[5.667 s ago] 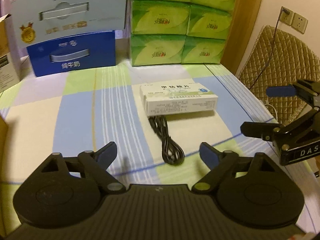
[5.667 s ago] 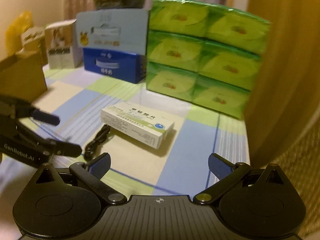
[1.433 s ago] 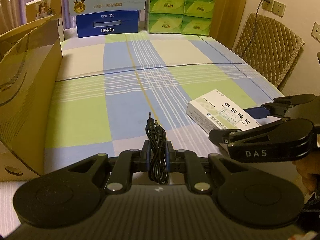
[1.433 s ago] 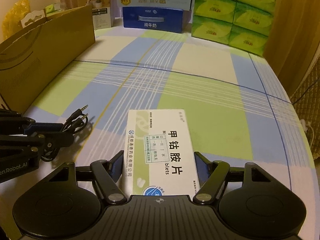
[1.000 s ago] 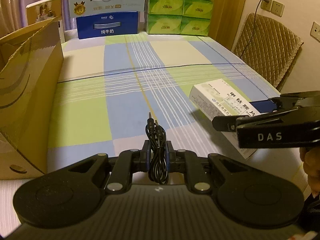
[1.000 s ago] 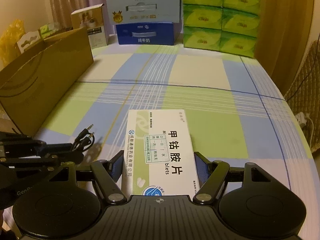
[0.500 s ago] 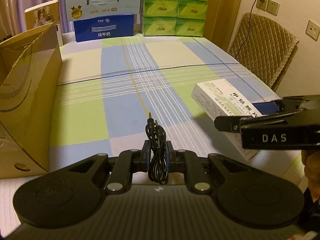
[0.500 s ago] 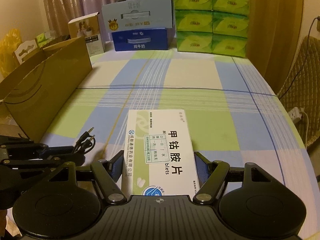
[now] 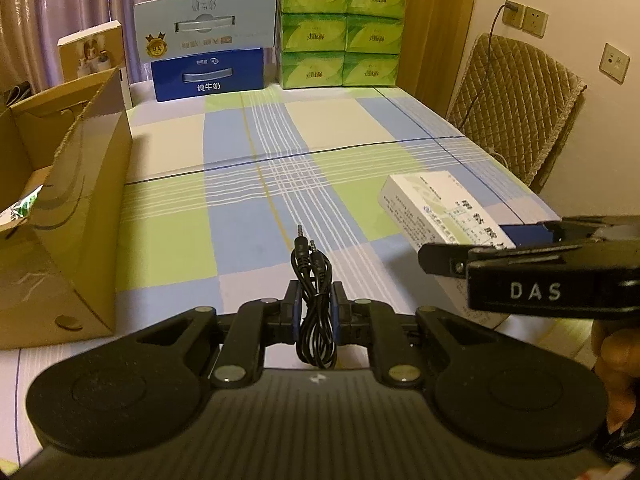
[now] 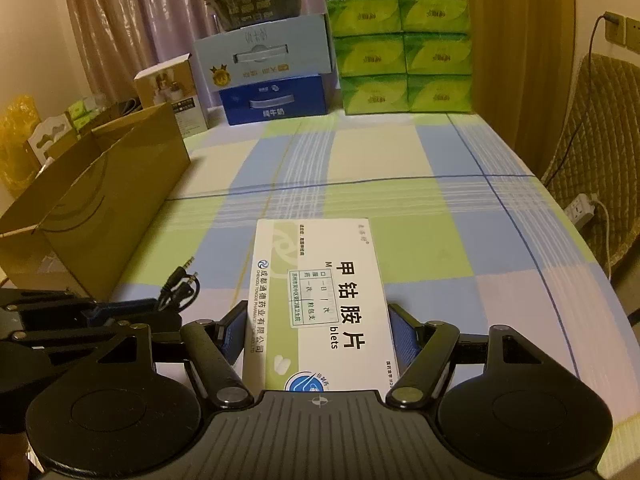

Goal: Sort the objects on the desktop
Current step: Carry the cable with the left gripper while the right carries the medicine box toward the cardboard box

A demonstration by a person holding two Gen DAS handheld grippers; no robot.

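Both hand-held grippers loaded above the checked desk

From the left, we see an open brown cardboard box (image 9: 76,216). Our left hand-held gripper (image 9: 314,310) is clamped tight on a coiled black audio cable (image 9: 314,280), plugs pointing forward. Our right hand-held gripper (image 10: 318,328), marked "DAS", pinches a white-and-green tablet box (image 10: 320,300) printed "甲钴胺片", held above the blue, green and cream desk (image 10: 400,160). A blue carton (image 9: 208,74) behind reads "纯牛奶".

Dim warm indoor light, soft shadows, strong fisheye bending with dark corners, slight overall softness.
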